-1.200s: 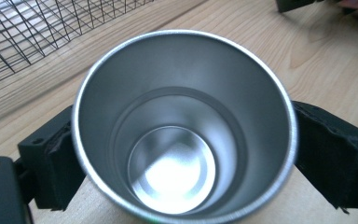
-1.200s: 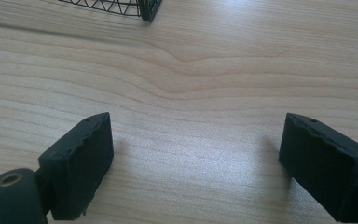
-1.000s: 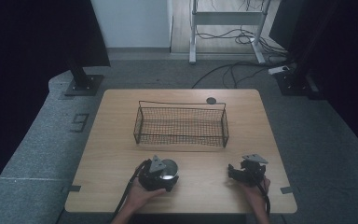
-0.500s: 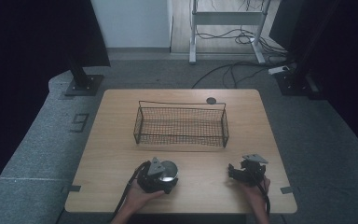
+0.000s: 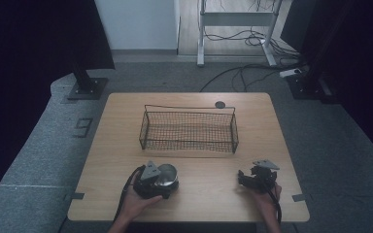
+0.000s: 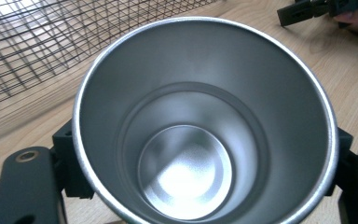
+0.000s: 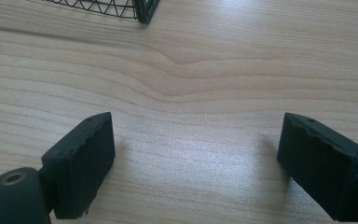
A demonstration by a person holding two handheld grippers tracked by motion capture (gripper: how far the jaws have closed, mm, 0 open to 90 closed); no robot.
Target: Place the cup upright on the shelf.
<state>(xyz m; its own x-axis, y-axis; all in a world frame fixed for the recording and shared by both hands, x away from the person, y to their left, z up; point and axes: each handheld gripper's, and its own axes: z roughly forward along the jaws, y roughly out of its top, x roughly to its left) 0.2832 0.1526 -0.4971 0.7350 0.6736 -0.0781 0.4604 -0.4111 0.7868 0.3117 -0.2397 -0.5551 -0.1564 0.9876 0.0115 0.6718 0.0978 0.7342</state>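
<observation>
A shiny steel cup (image 6: 205, 126) sits between the jaws of my left gripper (image 5: 161, 180), which is shut on it near the table's front left. Its mouth faces the camera and it is empty inside. From above, the cup (image 5: 167, 174) shows at the gripper's front. My right gripper (image 5: 246, 178) rests low over the wood at the front right, jaws wide apart with nothing between them. Its fingers (image 7: 81, 161) frame bare table (image 7: 191, 93).
A black wire basket (image 5: 189, 129) stands empty at the table's middle, just beyond both grippers; its mesh (image 6: 51, 42) is close behind the cup. A small dark disc (image 5: 219, 104) lies near the far edge. Black stands and cables are on the floor behind.
The left gripper with the cup has shifted very slightly; the right gripper stays where it was.
</observation>
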